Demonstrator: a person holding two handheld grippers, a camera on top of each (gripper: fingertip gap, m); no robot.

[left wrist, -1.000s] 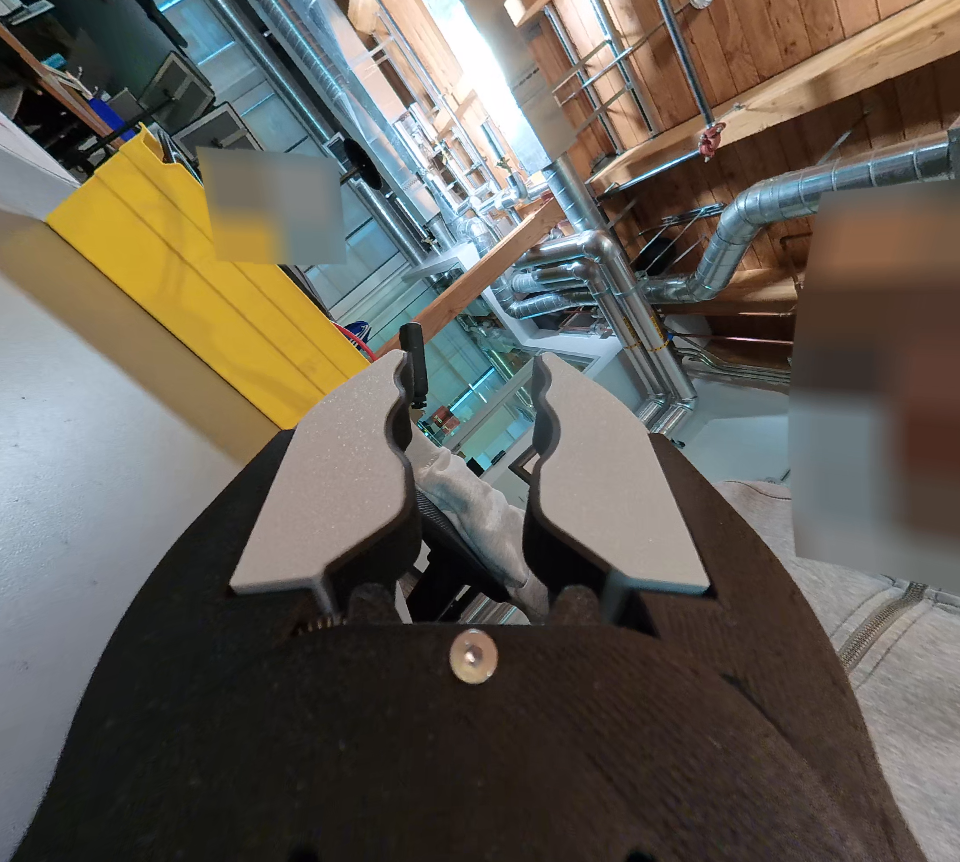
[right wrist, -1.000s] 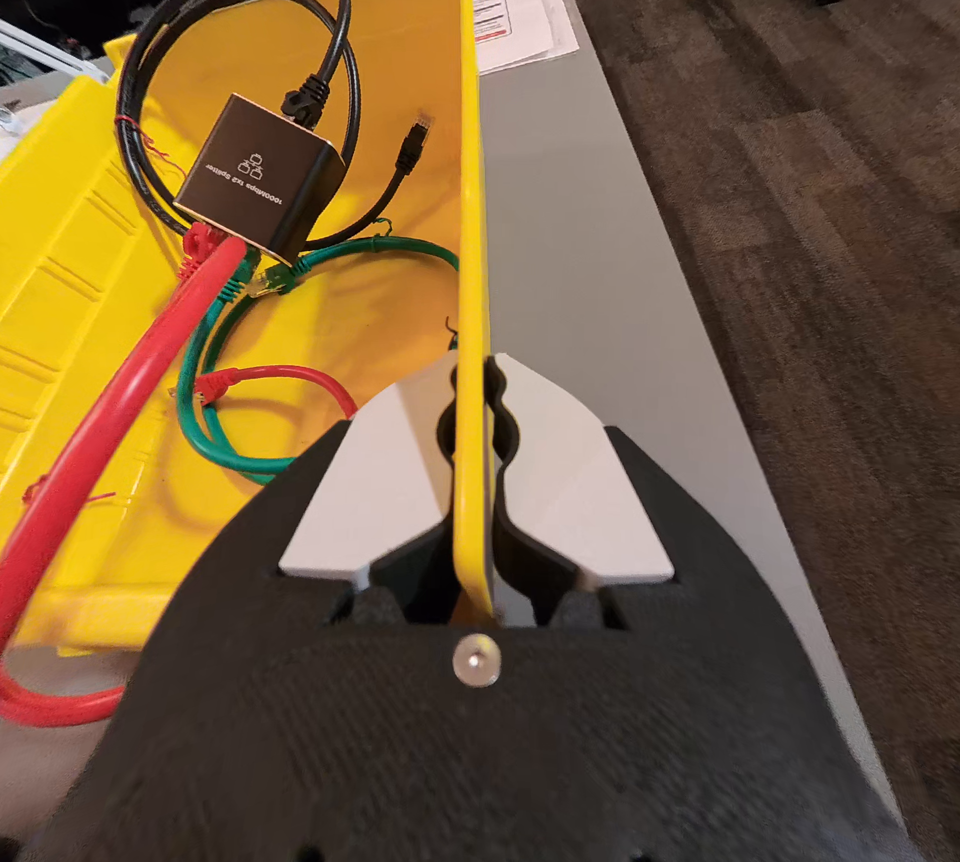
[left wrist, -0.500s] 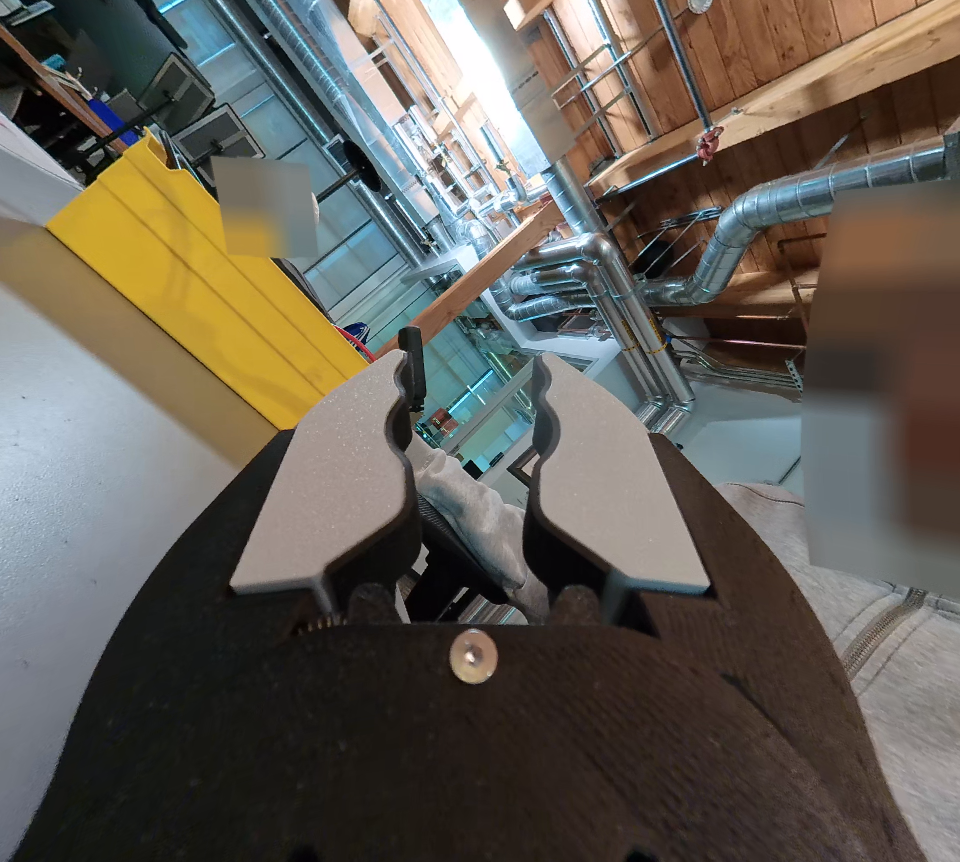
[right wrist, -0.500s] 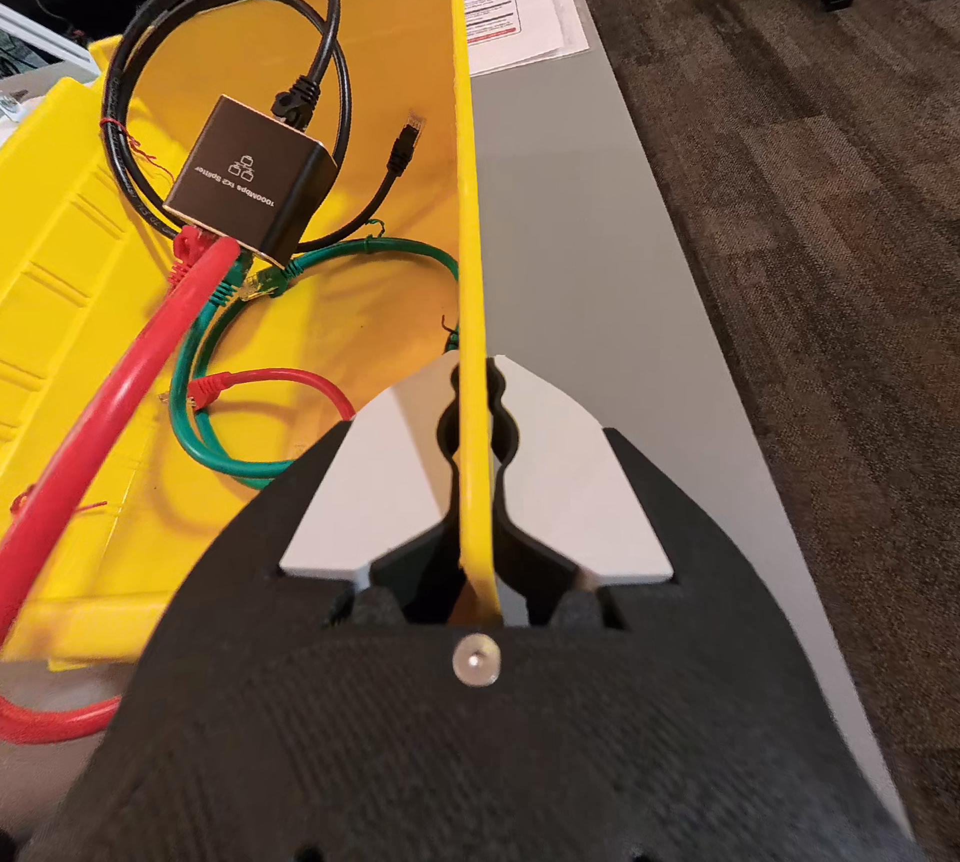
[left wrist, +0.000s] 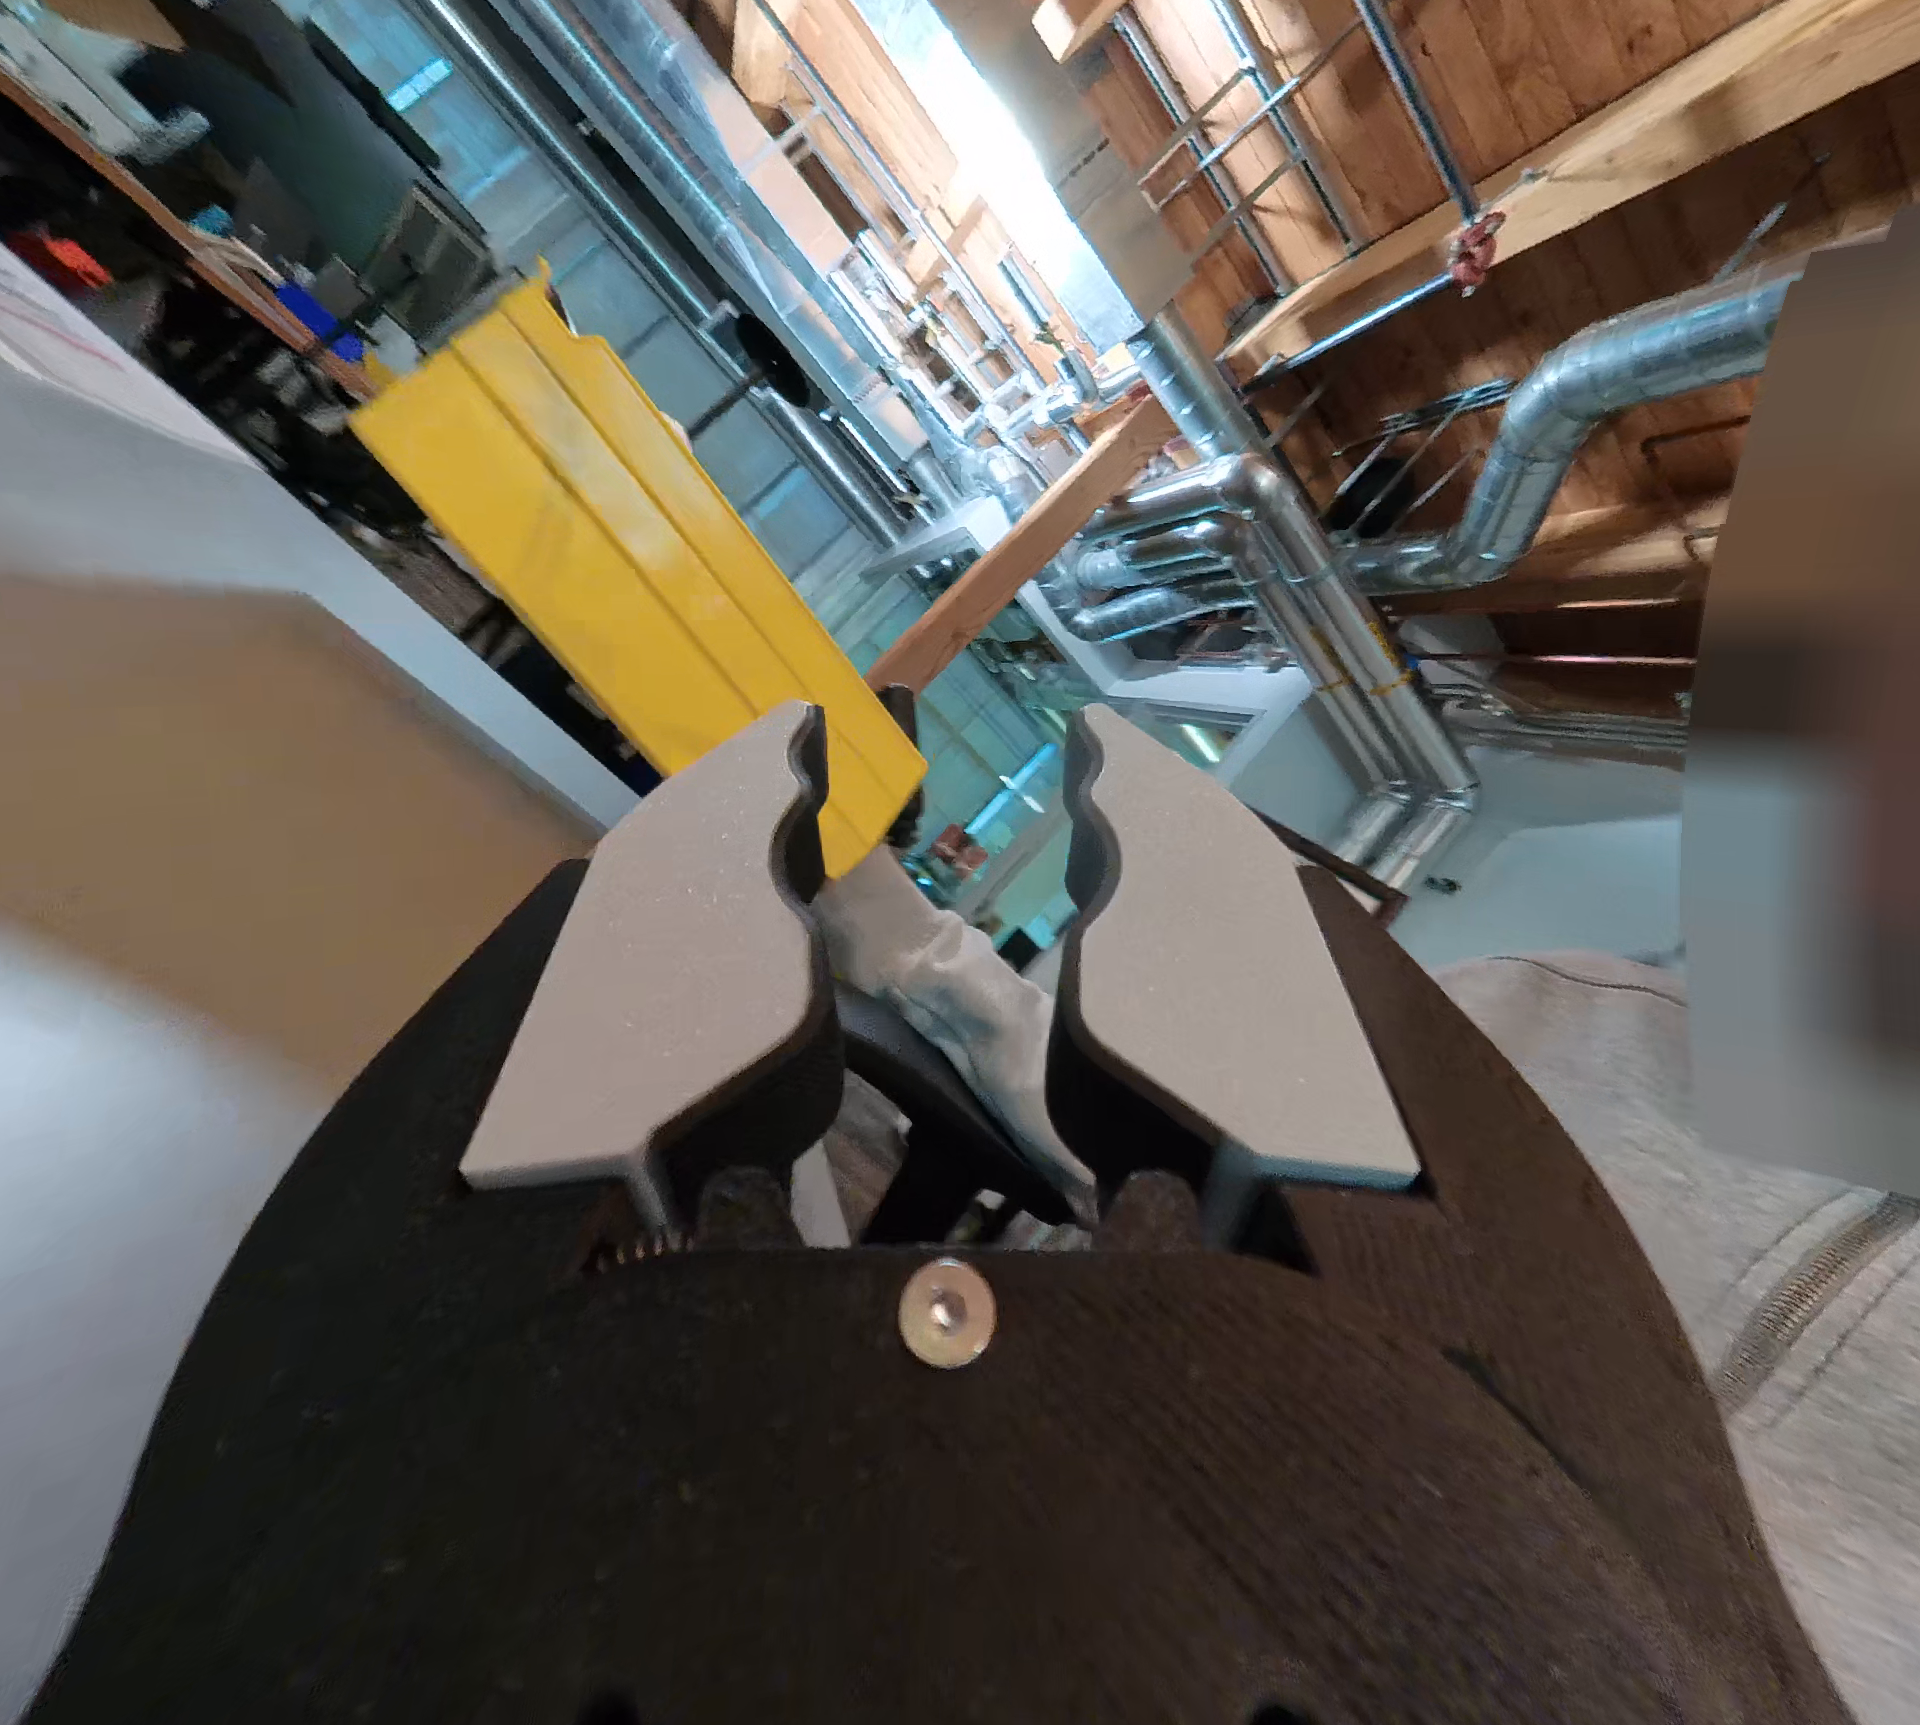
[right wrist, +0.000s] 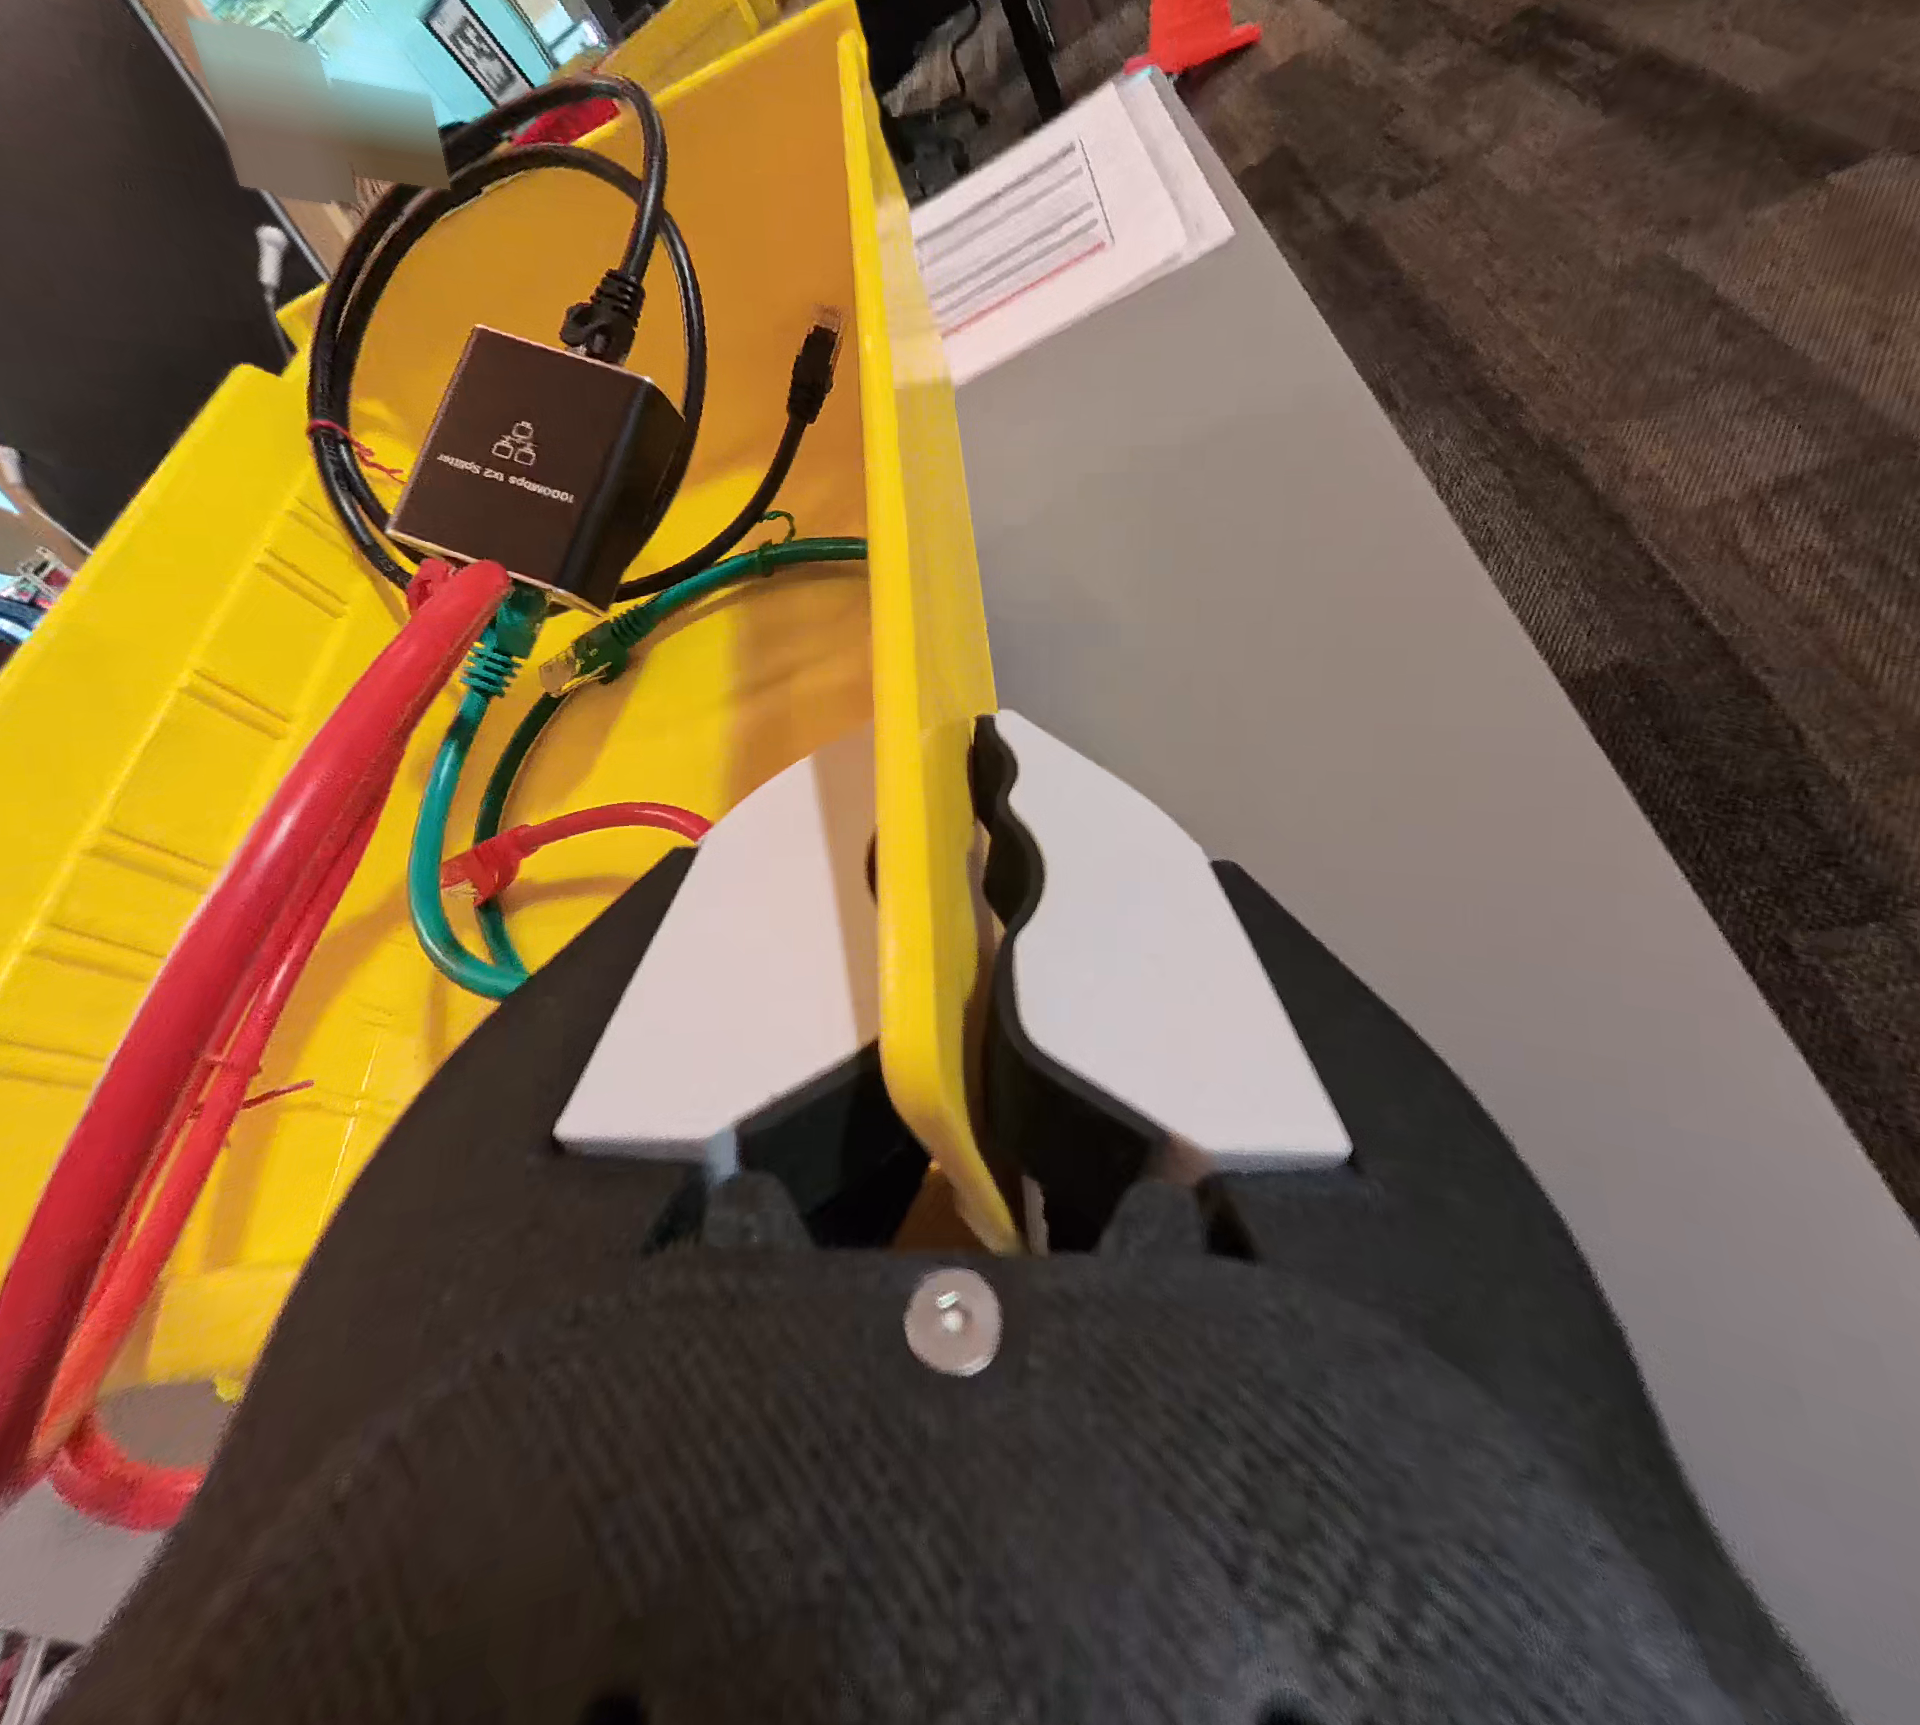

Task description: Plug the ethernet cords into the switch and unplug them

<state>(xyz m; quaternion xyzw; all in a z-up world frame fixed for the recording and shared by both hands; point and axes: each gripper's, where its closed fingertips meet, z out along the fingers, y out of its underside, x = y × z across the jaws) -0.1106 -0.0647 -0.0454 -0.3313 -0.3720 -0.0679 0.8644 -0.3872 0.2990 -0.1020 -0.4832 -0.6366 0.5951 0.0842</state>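
The right gripper (right wrist: 925, 740) is clamping the thin, smooth wall of a yellow plastic bin (right wrist: 904, 480), with that glossy wall running straight ahead between its pale matte fingers (right wrist: 1132, 948), whose inner edges are wavy and black. Its body is rough black material with a shiny screw at the centre. The gripper is pointing forward and down along the wall, slightly tilted.

Ahead of the jaws and to their left, inside the bin, the switch (right wrist: 540, 470) is lying as a small dark boxy block with rounded corners and a satin face. A black cord (right wrist: 665, 221) is sitting plugged into its far side and looping round it in a ring; its free plug (right wrist: 816, 350) is resting close to the clamped wall. On the near side, a thick glossy red cord (right wrist: 260, 865) and a green cord (right wrist: 447, 802) are entering the switch, while a second green plug (right wrist: 582, 657) and a red plug (right wrist: 483, 870) are lying loose on the ribbed bin floor, just left of the jaws. To the right of the jaws a smooth grey table (right wrist: 1299, 740) is stretching away, carrying white paper sheets (right wrist: 1049, 231).

The left gripper (left wrist: 945, 740) is pointing steeply upward toward wooden ceiling planks and ribbed metal ducts (left wrist: 1558, 449). Its jaws are standing apart, gripping nothing, with the bin's yellow corner just beyond its left finger (left wrist: 686, 958).
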